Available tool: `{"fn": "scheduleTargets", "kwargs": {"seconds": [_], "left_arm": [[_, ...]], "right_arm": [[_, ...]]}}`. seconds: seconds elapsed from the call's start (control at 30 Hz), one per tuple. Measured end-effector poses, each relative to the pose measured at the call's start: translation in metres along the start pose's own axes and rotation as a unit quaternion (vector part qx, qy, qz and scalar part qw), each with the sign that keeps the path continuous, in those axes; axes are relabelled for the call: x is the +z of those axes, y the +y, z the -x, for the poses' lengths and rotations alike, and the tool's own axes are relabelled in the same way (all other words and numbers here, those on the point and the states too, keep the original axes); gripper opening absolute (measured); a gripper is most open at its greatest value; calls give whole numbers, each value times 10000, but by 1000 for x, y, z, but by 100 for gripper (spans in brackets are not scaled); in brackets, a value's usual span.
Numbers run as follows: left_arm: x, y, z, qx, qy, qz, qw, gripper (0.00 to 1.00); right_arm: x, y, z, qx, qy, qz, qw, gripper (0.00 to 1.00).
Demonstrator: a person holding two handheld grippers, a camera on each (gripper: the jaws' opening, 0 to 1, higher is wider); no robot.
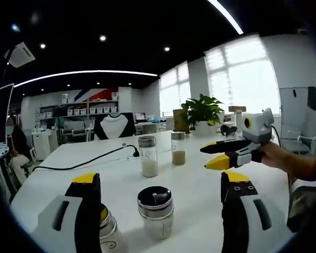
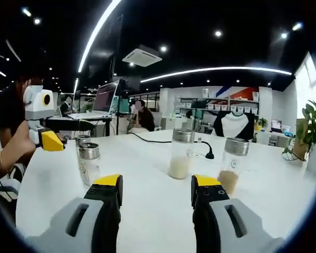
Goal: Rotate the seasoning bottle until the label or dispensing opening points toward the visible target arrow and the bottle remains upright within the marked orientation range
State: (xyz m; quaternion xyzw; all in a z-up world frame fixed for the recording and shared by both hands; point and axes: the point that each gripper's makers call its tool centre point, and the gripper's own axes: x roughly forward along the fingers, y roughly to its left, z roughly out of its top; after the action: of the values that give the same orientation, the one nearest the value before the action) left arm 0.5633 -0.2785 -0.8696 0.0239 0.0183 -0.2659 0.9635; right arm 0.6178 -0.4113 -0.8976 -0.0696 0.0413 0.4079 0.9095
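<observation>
While both the left hand-held gripper [image 1: 160,184] and right hand-held gripper [image 2: 155,184] are held released, the clear glass, steel-capped seasoning bottle [image 1: 156,212] stands near on the white tabletop [image 1: 195,179]; judged rigid, slippery, breakable, it is best clasped mid-body.

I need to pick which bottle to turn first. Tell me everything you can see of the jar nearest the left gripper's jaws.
The jar is short, clear glass, with a shiny metal lid; whether the lid has holes is too blurred to tell. It holds pale powder or grains. It stands upright on the white table, between the open jaws of the left gripper, touching neither. Another jar sits close beside it.
</observation>
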Motion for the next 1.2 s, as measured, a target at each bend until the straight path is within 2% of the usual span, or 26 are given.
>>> {"fn": "scheduleTargets", "kwargs": {"seconds": [0.1, 0.33, 0.47, 0.8, 0.93, 0.97, 1.0, 1.03, 1.2], "left_arm": [[1, 1, -2, -36, -49, 89, 9999, 100], [1, 1, -5, -91, 14, 15, 10000, 100], [0, 5, -4, 8, 90, -153, 9998, 99], [-3, 2, -3, -136, 94, -37, 9999, 99], [-3, 3, -3, -153, 56, -39, 9999, 99], [1, 4, -3, -144, -68, -1, 9999, 99], [3, 4, -4, -166, -153, 66, 9997, 99], [2, 3, -3, -209, -105, 40, 9997, 100], [1, 3, -6, -192, -3, -187, 9996, 99]], "right_arm": [[7, -3, -6, 31, -24, 105, 9999, 52], [18, -12, -25, 110, -10, 251, 9996, 52], [24, -17, -37, 161, -77, 185, 9997, 52], [39, -33, -67, 188, -163, 51, 9997, 49], [46, -39, -81, 195, -210, 68, 9996, 49], [46, -41, -85, 181, -205, 57, 9996, 49], [48, -42, -87, 184, -262, 62, 9995, 50], [52, -43, -89, 179, -379, 56, 9991, 50], [47, -52, -105, 78, -310, 67, 9995, 50]]}}
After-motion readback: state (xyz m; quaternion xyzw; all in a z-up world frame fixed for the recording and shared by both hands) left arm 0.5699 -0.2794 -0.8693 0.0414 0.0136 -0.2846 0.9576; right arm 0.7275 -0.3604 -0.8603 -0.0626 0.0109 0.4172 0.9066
